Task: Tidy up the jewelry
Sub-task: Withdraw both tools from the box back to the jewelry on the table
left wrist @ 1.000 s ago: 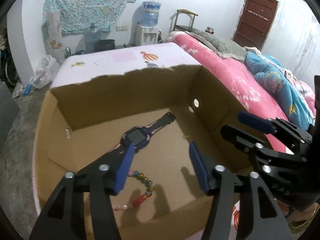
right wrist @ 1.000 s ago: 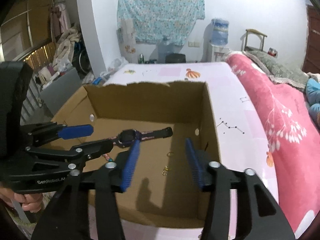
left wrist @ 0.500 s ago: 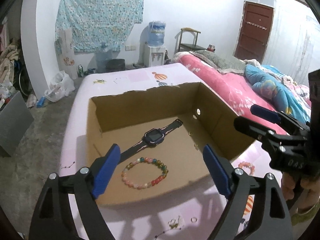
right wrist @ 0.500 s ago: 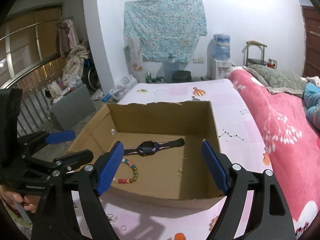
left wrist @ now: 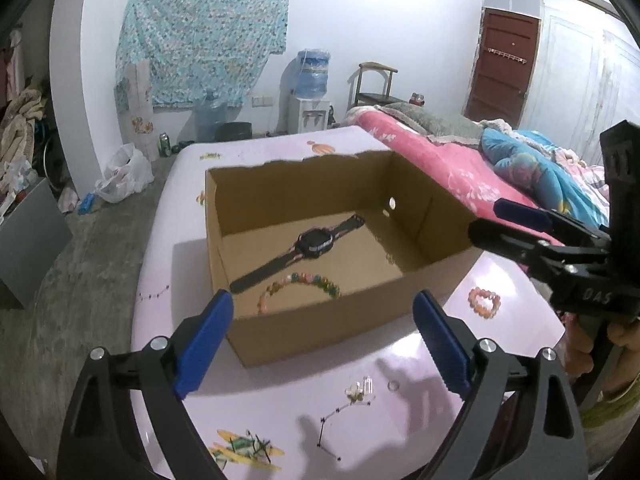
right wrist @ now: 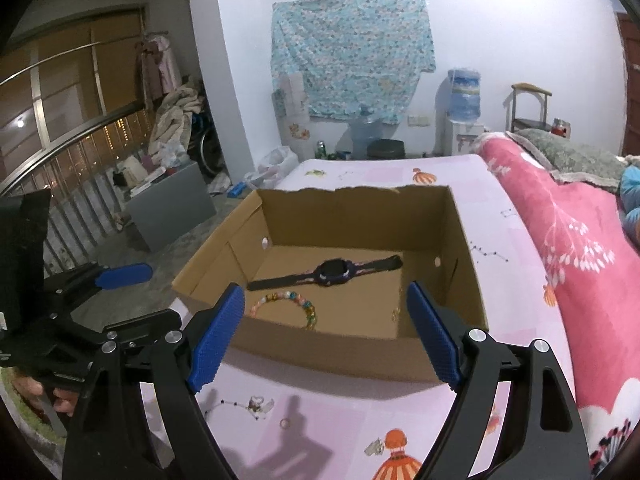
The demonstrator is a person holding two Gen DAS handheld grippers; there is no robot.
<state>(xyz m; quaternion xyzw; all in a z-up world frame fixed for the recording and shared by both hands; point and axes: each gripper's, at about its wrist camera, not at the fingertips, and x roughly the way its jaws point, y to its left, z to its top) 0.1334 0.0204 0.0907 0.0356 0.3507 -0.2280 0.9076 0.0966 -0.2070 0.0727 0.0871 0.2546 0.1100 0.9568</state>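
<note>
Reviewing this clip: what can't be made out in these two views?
- Small gold bits on the cardboard box floor: too small, both views.
- Multicolour bead bracelet: near part hidden by the box wall, both views.
- Clear trinket on the sheet: too small, left wrist view.

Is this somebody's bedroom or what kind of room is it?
Most likely a bedroom in a home. There is a bed with a pink blanket, a water dispenser by the wall and a wooden door.
</note>
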